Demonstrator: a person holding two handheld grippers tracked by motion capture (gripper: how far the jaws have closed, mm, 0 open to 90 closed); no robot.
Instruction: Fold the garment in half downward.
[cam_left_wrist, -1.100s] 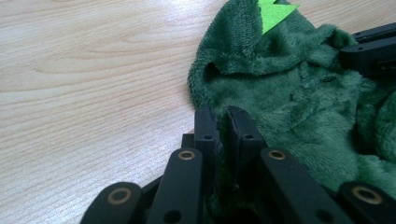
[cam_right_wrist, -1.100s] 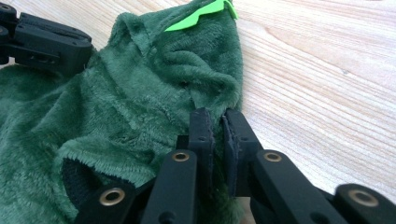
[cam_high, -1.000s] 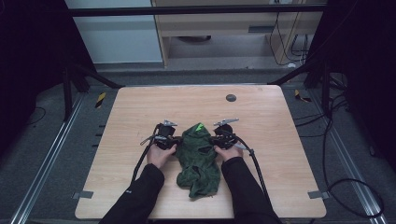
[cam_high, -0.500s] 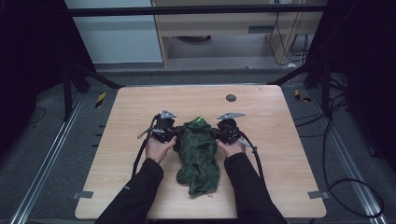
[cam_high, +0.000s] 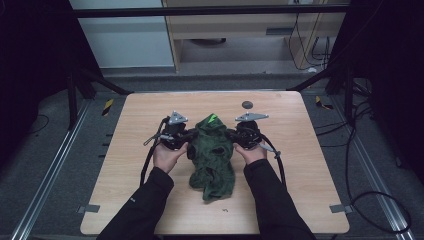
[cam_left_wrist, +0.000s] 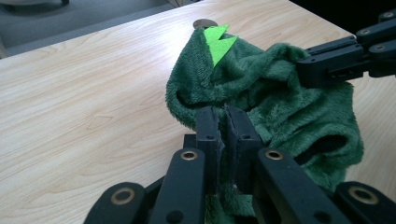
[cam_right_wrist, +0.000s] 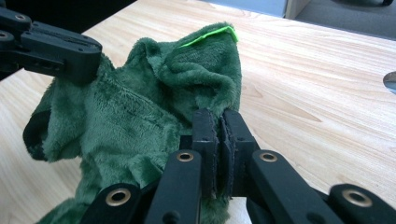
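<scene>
The green plush garment (cam_high: 212, 157) lay near the middle of the tabletop (cam_high: 310, 165), its far end raised between the two grippers and its near end trailing toward the person. The left gripper (cam_left_wrist: 223, 122) had its jaws pressed together on a fold of the fabric at the garment's left edge. The right gripper (cam_right_wrist: 220, 125) likewise pinched a fold at the right edge.

Handling, as judged from the pictures: the material appeared soft, limp and light. It sagged and bunched between the holding points and kept no shape of its own. The deep pile seemed likely to give the jaws good friction, so slipping was not expected. It was not fragile. A hem, an edge or a thick fold offered the best hold; a single thin layer could pull free under tension.

Appearance: dark green fleece with a short fuzzy nap. A bright green jagged felt piece (cam_left_wrist: 217, 39) stood at its peak, resembling a crest on a hood. A dark opening (cam_high: 218, 150) showed in the fabric. A small dark disc (cam_high: 247, 104) lay on the tabletop beyond the garment
</scene>
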